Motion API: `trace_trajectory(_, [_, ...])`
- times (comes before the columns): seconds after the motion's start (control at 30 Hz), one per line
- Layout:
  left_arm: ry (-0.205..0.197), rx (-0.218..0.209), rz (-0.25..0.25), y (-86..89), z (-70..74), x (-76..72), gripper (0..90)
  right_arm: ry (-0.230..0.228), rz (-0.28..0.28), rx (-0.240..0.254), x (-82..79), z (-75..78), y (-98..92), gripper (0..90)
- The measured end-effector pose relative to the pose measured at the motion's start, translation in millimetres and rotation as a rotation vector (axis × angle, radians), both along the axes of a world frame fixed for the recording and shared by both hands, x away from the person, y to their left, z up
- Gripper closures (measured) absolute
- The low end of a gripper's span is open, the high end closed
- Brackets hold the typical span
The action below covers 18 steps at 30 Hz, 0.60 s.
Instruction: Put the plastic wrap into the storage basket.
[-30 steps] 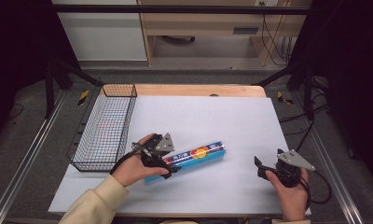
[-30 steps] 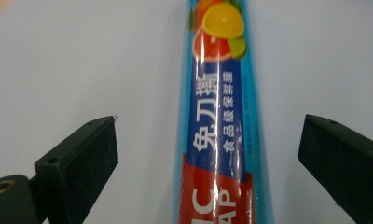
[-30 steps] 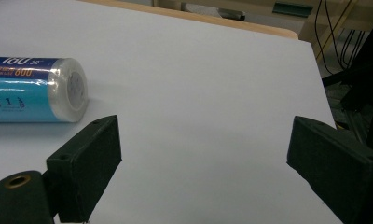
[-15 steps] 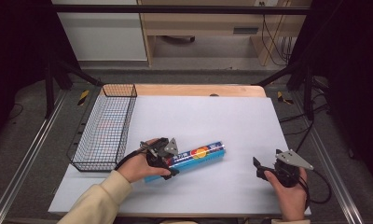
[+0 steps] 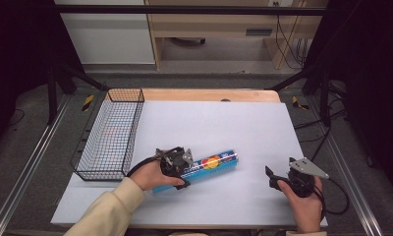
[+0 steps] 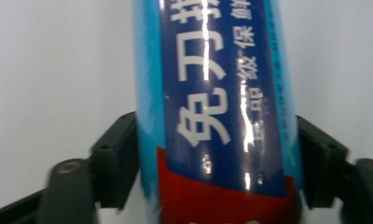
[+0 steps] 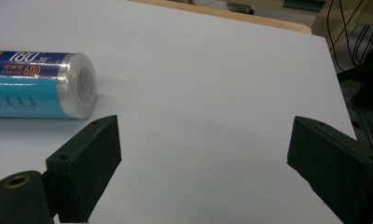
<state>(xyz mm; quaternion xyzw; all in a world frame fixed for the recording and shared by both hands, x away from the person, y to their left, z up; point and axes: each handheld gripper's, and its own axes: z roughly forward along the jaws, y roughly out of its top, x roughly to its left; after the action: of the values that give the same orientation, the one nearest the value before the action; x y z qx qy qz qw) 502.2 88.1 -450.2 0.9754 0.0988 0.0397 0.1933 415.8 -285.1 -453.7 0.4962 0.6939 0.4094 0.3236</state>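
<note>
Cling-film roll (image 5: 204,166) lay on the white table (image 5: 224,123), near its 6 o'clock edge, open surface stretching toward 12. At 9 o'clock stood the wire basket (image 5: 108,137). The left gripper (image 6: 217,172) had just closed, pads pressing the roll's sides, having dropped onto it. The right gripper (image 7: 203,154), at 4 o'clock, gaped wide and empty.

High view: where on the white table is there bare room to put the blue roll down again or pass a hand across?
The white tabletop is bare from the black wire basket across to its right edge, beyond the blue cylindrical film roll. Another free patch lies between the roll and the right hand-held gripper. It is crowded where the left hand-held gripper clamps the roll beside the basket.
</note>
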Motion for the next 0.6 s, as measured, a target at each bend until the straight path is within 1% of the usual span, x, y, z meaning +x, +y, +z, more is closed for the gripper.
trace_trajectory(0.1, [-0.011,0.006,0.001,-0.7,0.7,-0.6,29.7,0.000,0.000,0.000,0.0,0.0,0.0,10.1])
trace_trajectory(0.2, [-0.004,-0.023,0.016,3.1,0.5,0.0,30.4,-0.001,0.000,0.000,0.0,0.0,-0.1,10.1])
trace_trajectory(0.33, [-0.047,-0.010,0.019,3.2,2.4,-4.0,30.8,-0.003,-0.001,0.000,0.0,0.1,-0.3,10.3])
trace_trajectory(0.37, [-0.048,-0.013,0.023,3.7,3.3,-4.5,30.8,-0.003,-0.001,0.000,0.1,0.1,-0.1,10.3])
trace_trajectory(0.43, [-0.043,-0.040,0.037,6.8,7.8,-5.9,30.9,-0.004,-0.003,0.002,-0.2,0.3,-0.2,10.4])
trace_trajectory(0.5, [-0.056,-0.064,0.043,9.9,13.1,-6.9,31.0,-0.007,-0.004,0.001,-0.3,0.4,-0.5,10.4])
trace_trajectory(0.53, [-0.056,-0.082,0.060,13.3,20.2,-8.0,31.0,-0.004,-0.003,0.004,-0.5,0.5,-0.1,10.4])
trace_trajectory(0.57, [-0.056,-0.082,0.060,13.3,20.2,-8.0,31.0,-0.004,-0.003,0.004,-0.5,0.5,-0.1,10.4])
trace_trajectory(0.6, [-0.069,-0.096,0.074,15.3,26.1,-10.4,31.0,-0.007,-0.003,0.003,-0.6,0.6,0.0,10.4])
